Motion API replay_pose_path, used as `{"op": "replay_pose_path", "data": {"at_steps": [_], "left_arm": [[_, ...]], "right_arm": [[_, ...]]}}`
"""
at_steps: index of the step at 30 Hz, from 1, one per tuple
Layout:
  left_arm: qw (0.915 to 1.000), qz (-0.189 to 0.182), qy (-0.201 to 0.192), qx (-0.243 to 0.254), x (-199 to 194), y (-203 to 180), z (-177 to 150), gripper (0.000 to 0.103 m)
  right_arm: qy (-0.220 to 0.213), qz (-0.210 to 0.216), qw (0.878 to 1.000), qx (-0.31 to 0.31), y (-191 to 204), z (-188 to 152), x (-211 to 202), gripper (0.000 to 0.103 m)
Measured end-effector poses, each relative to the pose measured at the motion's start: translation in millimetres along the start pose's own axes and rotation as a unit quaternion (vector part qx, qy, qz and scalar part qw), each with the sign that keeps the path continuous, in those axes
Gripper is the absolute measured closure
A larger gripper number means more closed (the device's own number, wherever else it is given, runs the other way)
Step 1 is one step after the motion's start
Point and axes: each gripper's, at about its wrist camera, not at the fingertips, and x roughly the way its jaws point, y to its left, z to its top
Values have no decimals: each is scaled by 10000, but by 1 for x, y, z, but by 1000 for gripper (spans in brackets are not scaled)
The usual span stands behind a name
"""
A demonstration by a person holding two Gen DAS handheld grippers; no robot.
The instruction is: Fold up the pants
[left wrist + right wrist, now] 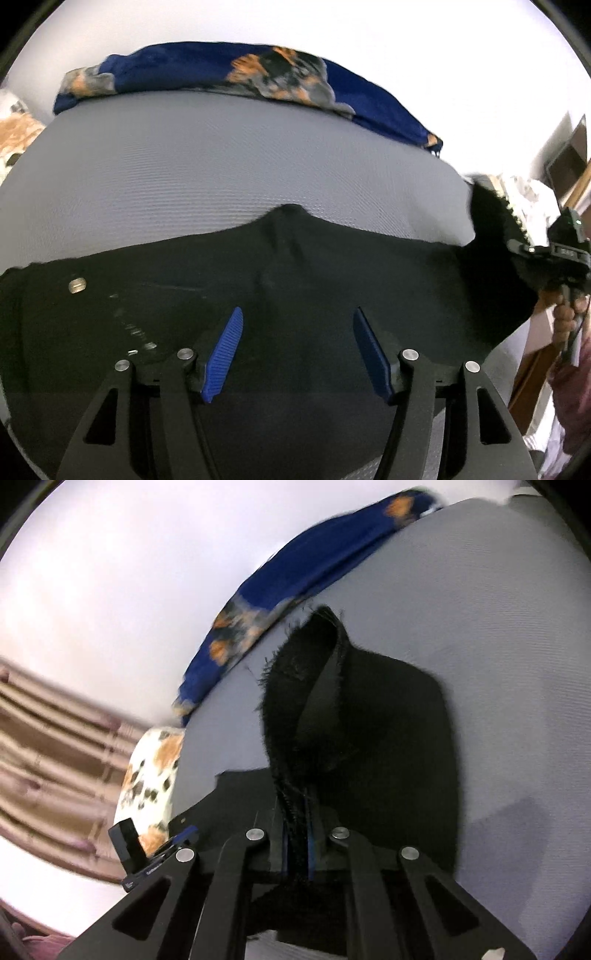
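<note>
1. Pinching a frayed hem of the black pants (pixel 354 716), the right gripper (pixel 297 843) has its blue pads pressed narrow on the cloth, which rises in a loop above the fingers.
2. The left gripper (pixel 297 354) hangs over the pants (pixel 258 295) with its blue pads (pixel 223 354) spread apart and nothing between them.
3. Seen from the left wrist, the pants lie flat across the near part of a grey bed (pixel 221 158), with a metal button (pixel 77 285) near their left end.
4. At the right edge of that view the pants' end is lifted off the bed up to the right gripper (pixel 554 251), with a hand (pixel 565 317) below it.
5. A blue cloth with orange patches (pixel 207 74) lies along the far edge of the bed, well apart from the pants.
6. A white and orange patterned cloth (pixel 151 775) sits at the bed's left side in the right wrist view, with a striped curtain (pixel 48 746) beyond it.
</note>
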Motion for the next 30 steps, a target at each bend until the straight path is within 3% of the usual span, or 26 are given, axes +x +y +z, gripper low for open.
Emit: {"op": "replay_pose_path", "data": {"at_steps": [4, 9, 15, 17, 18, 21, 25, 27, 30], "left_arm": [[9998, -18, -110, -151, -16, 21, -7, 40], [9990, -158, -225, -364, -30, 38, -11, 40], [9982, -377, -276, -378, -36, 42, -14, 40], [9974, -557, -236, -398, -34, 39, -15, 40], [9969, -639, -201, -412, -33, 37, -15, 40], [9953, -859, -120, -425, -28, 29, -14, 40], [9906, -1276, 63, -487, -21, 20, -13, 40], [9862, -1534, 240, -569, -15, 16, -13, 40], [9781, -1866, 534, -754, -2, 12, -14, 40]], "right_arm": [[541, 207, 9979, -279, 35, -18, 63, 96], [1297, 91, 9889, -723, 68, -49, 137, 95], [1802, -446, 9708, -1519, 95, -85, 179, 94], [1859, -497, 9684, -1586, 97, -89, 184, 88], [1892, -516, 9676, -1592, 98, -91, 185, 81], [1795, -465, 9692, -1618, 106, -93, 180, 61], [1384, -400, 9765, -1601, 111, -88, 149, 59], [1106, -459, 9811, -1519, 109, -84, 133, 49], [669, -514, 9898, -1145, 94, -78, 109, 47]]}}
